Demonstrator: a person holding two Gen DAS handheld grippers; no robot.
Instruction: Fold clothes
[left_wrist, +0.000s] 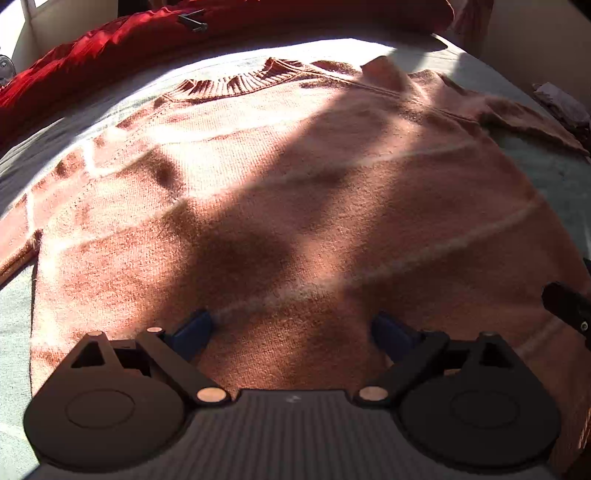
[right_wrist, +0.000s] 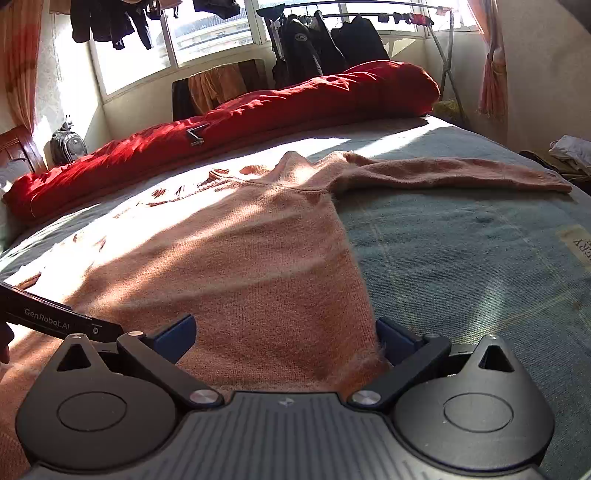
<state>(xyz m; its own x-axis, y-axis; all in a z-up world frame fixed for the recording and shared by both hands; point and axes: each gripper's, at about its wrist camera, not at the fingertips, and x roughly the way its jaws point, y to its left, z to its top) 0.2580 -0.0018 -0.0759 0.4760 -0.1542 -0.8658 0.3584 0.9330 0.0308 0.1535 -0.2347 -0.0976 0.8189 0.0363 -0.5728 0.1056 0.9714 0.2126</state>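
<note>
With the pink knit sweater lying flat and face-up on the grey-blue bedsheet, both grippers stand at its hem end, which suggests the first fold is about to start. The left gripper hovers over the lower body of the garment with its jaws spread wide and nothing between them; the right gripper is likewise wide apart, straddling the sweater's right side edge near the hem, its right finger just outside the fabric. Whether either fingertip actually touches the knit is hard to tell from these angles.

To do the step well, each gripper should probably bite a hem corner through both layers, since the loose knit will stretch and sag if pinched shallowly or in one layer only. The long sleeve stretches toward two o'clock in the right view and likely needs laying across the body first.

Open sheet lies free from one to four o'clock of the right gripper. The red quilt rolls along the far edge at eleven to one o'clock, just beyond the ribbed collar, limiting room there. The bed's right edge, with a small pile of cloth, sits at two o'clock.
</note>
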